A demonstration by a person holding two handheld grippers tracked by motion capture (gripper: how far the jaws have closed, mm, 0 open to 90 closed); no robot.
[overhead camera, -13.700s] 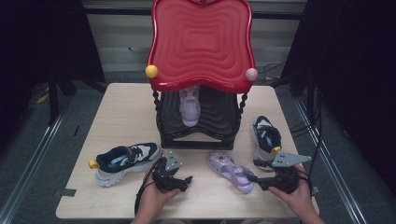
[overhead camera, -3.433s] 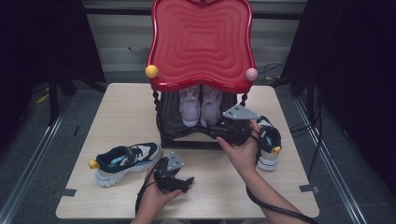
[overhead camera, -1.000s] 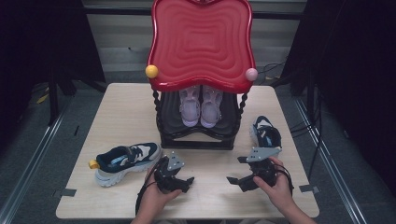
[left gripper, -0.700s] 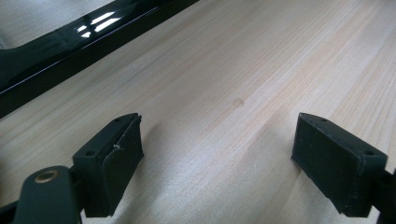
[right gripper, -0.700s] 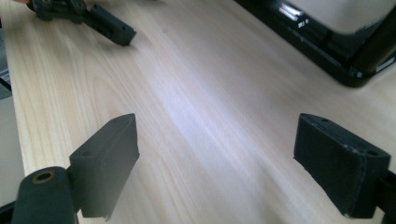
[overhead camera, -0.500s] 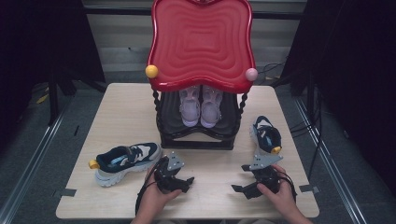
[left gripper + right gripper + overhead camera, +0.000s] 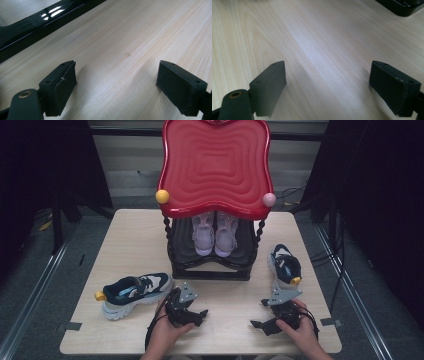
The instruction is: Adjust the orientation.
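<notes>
Presently, both tools lie idle at the near edge of the pale wooden table (image 7: 130, 235).
Left gripper (image 7: 192, 312): resting on the wood, jaws spread wide with bare tabletop between the pads (image 7: 63, 86); it holds nothing.
Right gripper (image 7: 265, 315): low over the table near the front right corner, jaws likewise wide apart and empty.
Work in hand: putting sneakers onto the glossy black lower shelf (image 7: 210, 265) of the rack under its wavy red top (image 7: 216, 167), by my reading.
Already shelved: pair of lilac sneakers (image 7: 214, 232), side by side, toes toward the person.
Left shoe: navy, white and teal chunky-soled sneaker (image 7: 135, 292), lying sideways just beside the left gripper, a yellow tag at its tip.
Right shoe: matching navy sneaker (image 7: 285, 267), just beyond the right gripper, yellow tag at its near end.
Handling: likely light, with a stiff thick sole and a soft, yielding upper; not fragile or slippery.
Hold: pinch the padded collar or heel rim, since the sole looks too wide for the jaws.
Risk: a grip on loose tongue or laces could let the shoe swing and tip.
</notes>
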